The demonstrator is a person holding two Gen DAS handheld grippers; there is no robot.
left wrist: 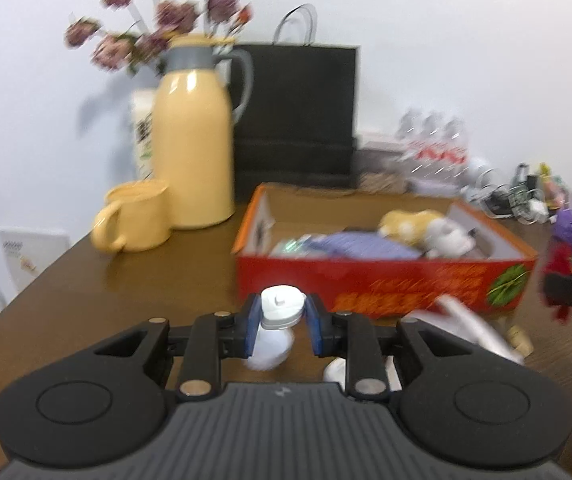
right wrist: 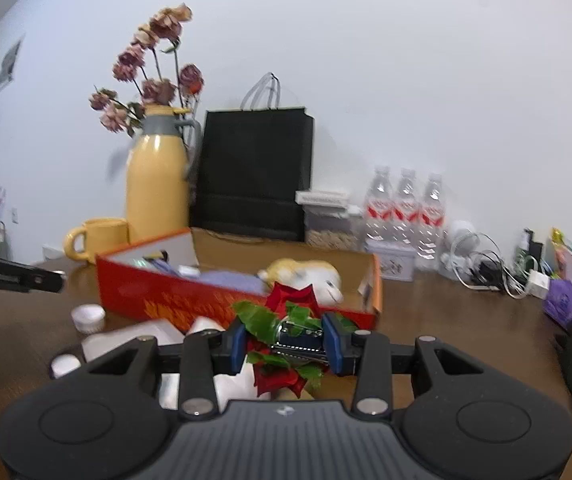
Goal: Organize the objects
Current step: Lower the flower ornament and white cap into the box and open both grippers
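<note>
My left gripper (left wrist: 282, 326) is shut on a small white bottle (left wrist: 276, 328) with a white cap, held just above the brown table in front of the red cardboard box (left wrist: 381, 284). My right gripper (right wrist: 286, 344) is shut on a decorated item with red flowers and green leaves (right wrist: 282, 320), held near the box's front wall (right wrist: 190, 300). The box holds a plush toy (right wrist: 305, 276), a purple item (left wrist: 361, 246) and small packets. The right gripper with its red flowers shows at the right edge of the left wrist view (left wrist: 565, 280).
A yellow thermos (left wrist: 194, 140), yellow mug (left wrist: 134, 220), dried flowers and a black paper bag (left wrist: 297, 112) stand behind the box. Water bottles (right wrist: 405, 204), cables and clutter lie at the right. White items (right wrist: 88, 318) lie on the table in front of the box.
</note>
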